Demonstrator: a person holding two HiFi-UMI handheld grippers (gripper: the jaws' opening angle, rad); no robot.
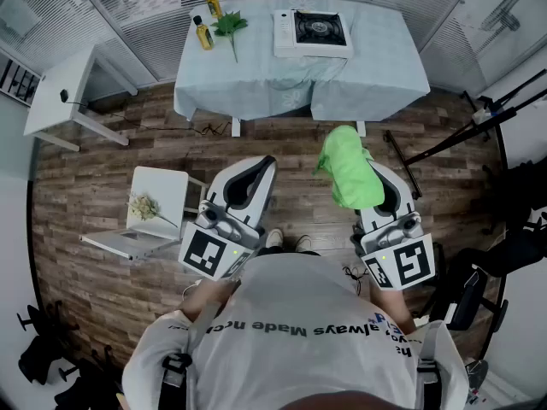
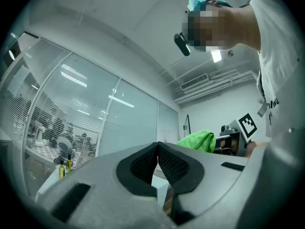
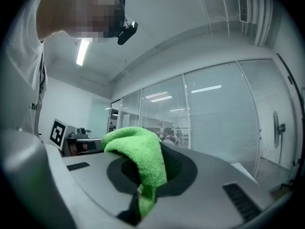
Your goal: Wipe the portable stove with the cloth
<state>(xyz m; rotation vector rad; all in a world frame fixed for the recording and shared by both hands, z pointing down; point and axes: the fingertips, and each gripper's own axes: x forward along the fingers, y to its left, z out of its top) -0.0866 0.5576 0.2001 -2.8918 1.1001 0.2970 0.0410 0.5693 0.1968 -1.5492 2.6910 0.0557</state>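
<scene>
Clamping cloth [image 1: 349, 171], R hand-held gripper [image 1: 367, 176], stove [image 1: 320, 31] well ahead, bottles [image 1: 203, 32], maybe oil

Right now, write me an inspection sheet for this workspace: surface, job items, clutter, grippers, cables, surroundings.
Surface: covered table, standing well ahead of the person.
Job's things: portable stove on the table's far side; green cloth off the table, carried in a gripper.
Clutter: two bottles and a leafy sprig on the table's left part.
Grippers: left hand-held gripper shut, empty; right hand-held gripper shut on the green cloth.
Cables: loose cable on the floor below the table edge.
Surroundings: wood floor, white side table, tripod, glass walls with blinds.
</scene>
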